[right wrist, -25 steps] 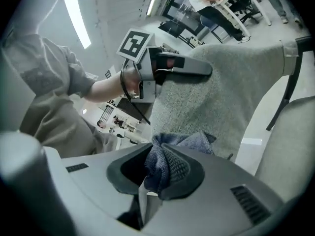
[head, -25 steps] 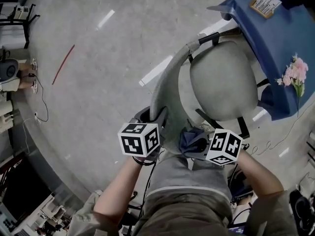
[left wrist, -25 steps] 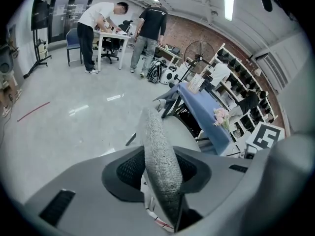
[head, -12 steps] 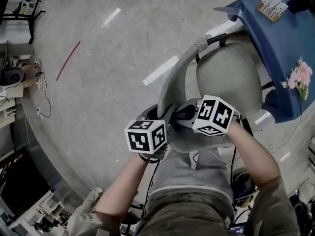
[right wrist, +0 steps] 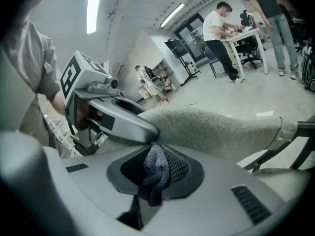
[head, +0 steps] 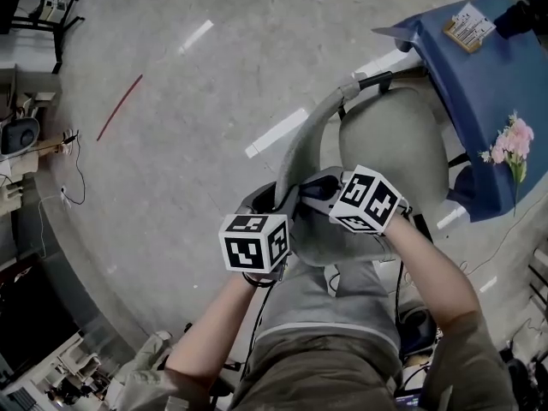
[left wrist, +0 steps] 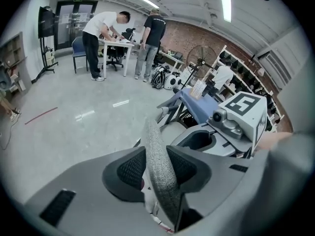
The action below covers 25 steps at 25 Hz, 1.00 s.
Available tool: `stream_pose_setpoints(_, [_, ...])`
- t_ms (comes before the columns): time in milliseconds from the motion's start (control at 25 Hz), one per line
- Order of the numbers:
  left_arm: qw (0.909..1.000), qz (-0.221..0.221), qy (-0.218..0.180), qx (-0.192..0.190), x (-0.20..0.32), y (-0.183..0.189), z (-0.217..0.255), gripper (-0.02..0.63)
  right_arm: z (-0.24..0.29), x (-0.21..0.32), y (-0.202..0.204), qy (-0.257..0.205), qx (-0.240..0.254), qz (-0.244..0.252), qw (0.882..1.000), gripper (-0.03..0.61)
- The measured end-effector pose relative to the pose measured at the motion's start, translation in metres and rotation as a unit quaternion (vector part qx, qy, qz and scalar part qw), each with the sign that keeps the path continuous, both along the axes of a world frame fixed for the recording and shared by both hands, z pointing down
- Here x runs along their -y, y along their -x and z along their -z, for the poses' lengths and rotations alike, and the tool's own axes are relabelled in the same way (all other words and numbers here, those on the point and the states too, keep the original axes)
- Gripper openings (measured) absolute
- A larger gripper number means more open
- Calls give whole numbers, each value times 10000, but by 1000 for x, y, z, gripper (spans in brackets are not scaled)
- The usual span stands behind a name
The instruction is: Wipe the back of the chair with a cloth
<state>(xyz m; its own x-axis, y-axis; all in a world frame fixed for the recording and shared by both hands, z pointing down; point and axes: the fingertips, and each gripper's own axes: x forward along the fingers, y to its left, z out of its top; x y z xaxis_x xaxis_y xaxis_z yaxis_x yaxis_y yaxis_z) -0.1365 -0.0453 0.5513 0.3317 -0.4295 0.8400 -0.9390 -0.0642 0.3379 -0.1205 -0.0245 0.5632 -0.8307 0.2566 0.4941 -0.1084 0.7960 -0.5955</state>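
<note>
The grey fabric chair back [head: 301, 148] curves up from the seat [head: 396, 139] below me. My left gripper [head: 278, 199] straddles the back's top edge [left wrist: 156, 156]; both pads touch the fabric and its jaws have just been opening slightly. Across from it, my right gripper [head: 315, 187] is shut on a bunched dark blue cloth [right wrist: 155, 173] and holds it against the chair back [right wrist: 211, 127], close to the left gripper [right wrist: 115, 114]. The right gripper's marker cube [left wrist: 246, 107] shows in the left gripper view.
A table with a blue cover [head: 492, 75] stands right behind the chair, with pink flowers [head: 514, 142] and a small card [head: 467, 24] on it. Cables [head: 73, 169] and a red strip [head: 120, 105] lie on the floor at left. Two people [left wrist: 110, 38] stand at a far desk.
My right gripper has carried the cloth up and to the left along the chair back, ending beside the left gripper. The left gripper has stayed on the back's edge.
</note>
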Motion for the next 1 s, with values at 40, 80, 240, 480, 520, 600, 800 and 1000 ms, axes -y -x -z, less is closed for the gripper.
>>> stream_pose_setpoints(40, [10000,-15,-43,0,2,1,5,147,1,7,1,-72,-9,-142,9999,72])
stream_pose_setpoints(80, [10000,-37,-77,-6,3,1,9,147,2,15,2,-133,-15,-314,9994,72])
stream_pose_setpoints(240, [9997,-69,-248,-22,4,4,29,147,13,54,-1,-194,138,-1284,9914,72])
stream_pose_setpoints(480, [9978,-117,-646,1,17,12,63,147,56,99,-18,-706,373,-2326,9693,72])
stream_pose_setpoints(520, [9972,-138,-731,8,20,13,71,146,68,103,-23,-823,423,-2468,9646,72])
stream_pose_setpoints(600, [9957,-215,-897,-14,23,14,87,137,93,108,-33,-1027,516,-2720,9554,72])
stream_pose_setpoints(800, [9875,-487,-1498,-71,37,9,140,119,166,116,-63,-1577,704,-3225,9307,72])
stream_pose_setpoints(1000, [9724,-817,-2177,210,46,2,194,106,236,110,-90,-1955,960,-3567,9085,72])
